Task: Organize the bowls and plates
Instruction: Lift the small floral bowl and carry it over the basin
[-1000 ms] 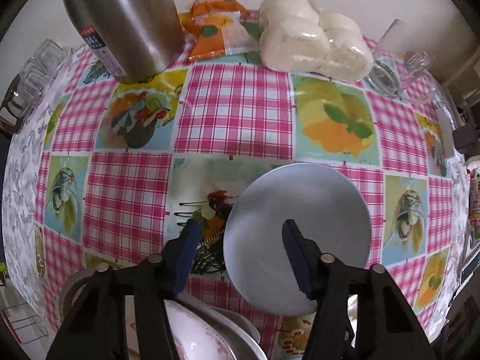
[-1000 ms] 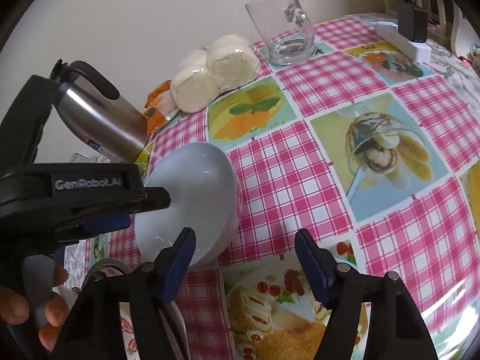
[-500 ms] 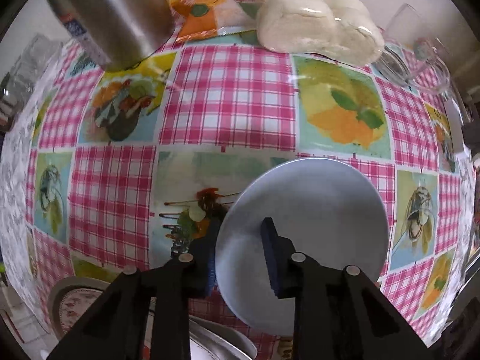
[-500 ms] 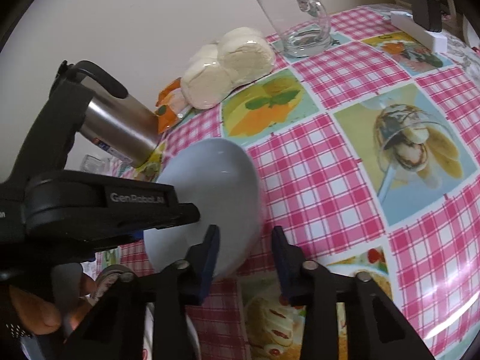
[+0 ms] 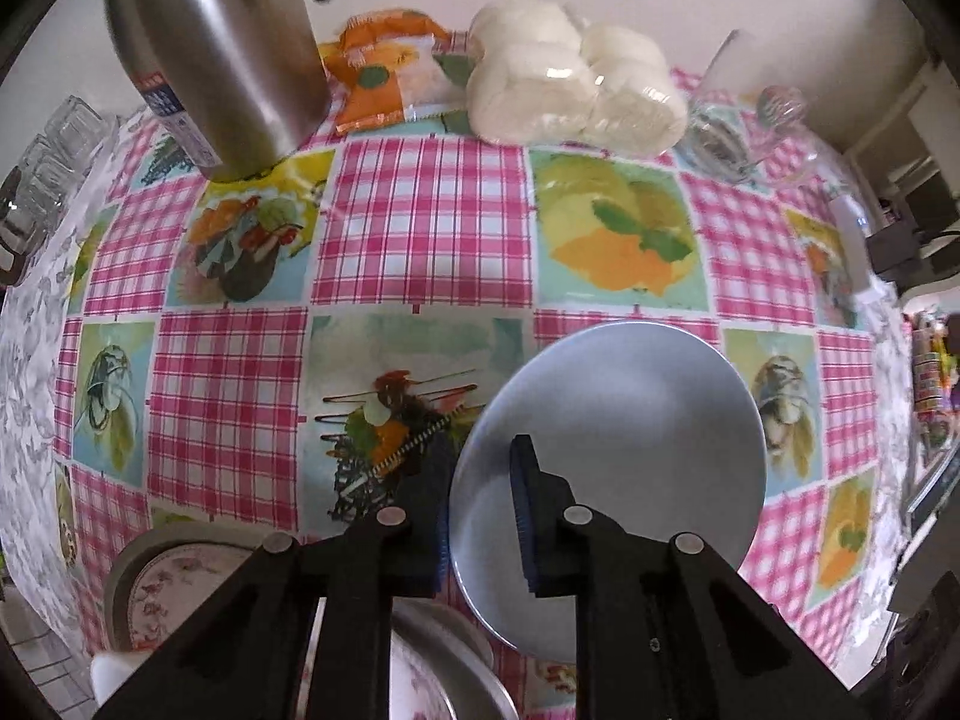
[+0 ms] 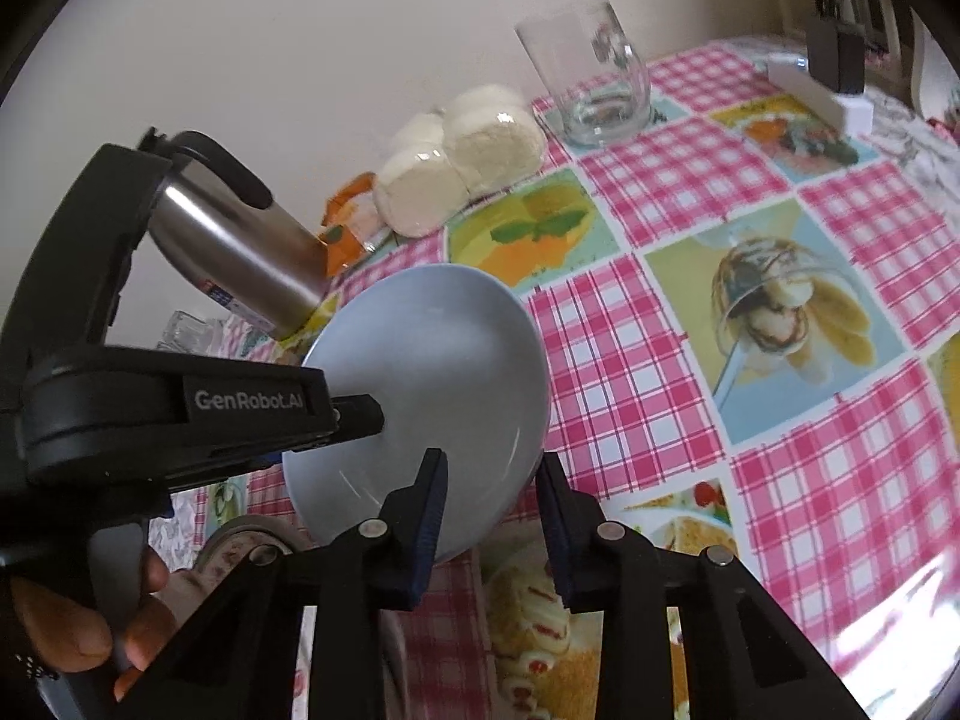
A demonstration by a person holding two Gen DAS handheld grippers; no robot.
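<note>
Pale blue plate (image 5: 630, 420): 1. Patterned dishes, near edge of counter (image 5: 420, 240): at least 2, one with a floral rim (image 5: 174, 576) and one partly hidden (image 5: 444, 660). Steel flask (image 5: 222, 54): 1. Bag of white buns (image 5: 570, 90): 1, bun count unclear. Orange packet (image 5: 384, 78): 1. Clear glass mug (image 6: 591, 78): 1. Small glasses, left edge (image 5: 54, 144): several, blurred. Tongs: 2, left (image 5: 480, 516) and right (image 6: 489, 516).

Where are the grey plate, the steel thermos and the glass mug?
grey plate (image 5: 648, 414): left wrist view, middle of its face.
steel thermos (image 5: 222, 54): left wrist view, its body.
glass mug (image 6: 591, 75): right wrist view, its wall.
</note>
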